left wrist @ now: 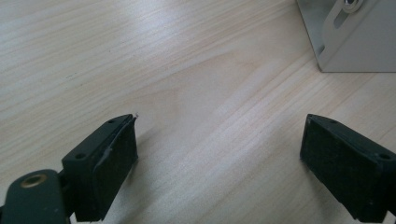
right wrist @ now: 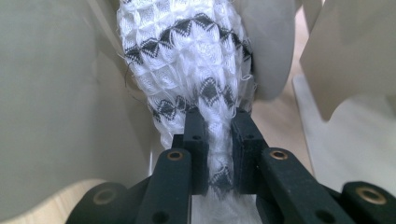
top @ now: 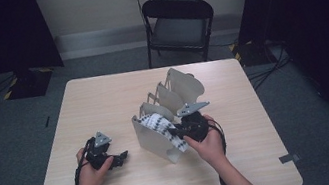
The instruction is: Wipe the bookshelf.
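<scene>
A white cloth with black diamond patterns (top: 160,126) lies draped in the front slot of a beige rack of upright dividers (top: 150,138) at mid table. My right gripper (top: 177,132) is shut on the cloth's end; in the right gripper view the pads (right wrist: 196,140) pinch the gathered fabric (right wrist: 187,60) between two rack plates. My left gripper (top: 122,158) rests on the table left of the rack, open, with only bare wood between its pads (left wrist: 116,154). A corner of the rack (left wrist: 355,37) shows ahead of it on the right.
The light wooden table (top: 102,98) has free room at the left and the back. A black folding chair (top: 179,24) stands behind the far edge. Further rack dividers (top: 184,84) rise behind the cloth.
</scene>
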`<state>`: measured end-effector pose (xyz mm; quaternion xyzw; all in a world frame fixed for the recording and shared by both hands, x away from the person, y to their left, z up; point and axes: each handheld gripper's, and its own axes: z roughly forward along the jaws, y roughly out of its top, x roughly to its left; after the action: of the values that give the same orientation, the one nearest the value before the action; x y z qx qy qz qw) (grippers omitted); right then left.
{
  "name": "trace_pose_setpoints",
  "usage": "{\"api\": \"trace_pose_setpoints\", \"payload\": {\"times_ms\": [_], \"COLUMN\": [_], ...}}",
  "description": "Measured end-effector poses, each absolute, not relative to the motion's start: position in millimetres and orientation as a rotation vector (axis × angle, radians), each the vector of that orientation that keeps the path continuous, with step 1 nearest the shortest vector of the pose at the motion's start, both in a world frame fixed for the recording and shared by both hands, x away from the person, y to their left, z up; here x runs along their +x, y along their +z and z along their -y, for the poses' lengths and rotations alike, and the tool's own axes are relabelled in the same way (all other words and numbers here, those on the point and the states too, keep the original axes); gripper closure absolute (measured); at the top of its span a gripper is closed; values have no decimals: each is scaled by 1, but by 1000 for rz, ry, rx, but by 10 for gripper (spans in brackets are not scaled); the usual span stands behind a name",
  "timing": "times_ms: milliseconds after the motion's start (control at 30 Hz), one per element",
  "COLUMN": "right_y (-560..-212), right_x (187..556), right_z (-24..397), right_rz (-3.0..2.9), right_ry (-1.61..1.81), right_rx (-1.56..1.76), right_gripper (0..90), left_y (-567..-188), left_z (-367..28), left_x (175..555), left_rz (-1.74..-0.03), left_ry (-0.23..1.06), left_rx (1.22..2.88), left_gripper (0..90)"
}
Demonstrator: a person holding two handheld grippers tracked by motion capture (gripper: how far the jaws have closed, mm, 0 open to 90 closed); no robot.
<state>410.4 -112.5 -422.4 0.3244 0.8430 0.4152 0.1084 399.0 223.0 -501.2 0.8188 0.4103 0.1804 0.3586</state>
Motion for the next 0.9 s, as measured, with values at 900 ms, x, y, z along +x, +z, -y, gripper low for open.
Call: {"api": "trace_pose_setpoints", "payload": {"times_ms": [900], "right_y": [-477], "right_x": [396], "right_z": [115], "right_rz": [-2533], "right_ry": [1161], "right_rx": [995], "right_gripper": [553], "left_y": [-501], "left_z": [-223], "left_x": [399], "left_rz": [-1058], "left_ry": [466], "left_rx": [2112], "left_gripper": [108]}}
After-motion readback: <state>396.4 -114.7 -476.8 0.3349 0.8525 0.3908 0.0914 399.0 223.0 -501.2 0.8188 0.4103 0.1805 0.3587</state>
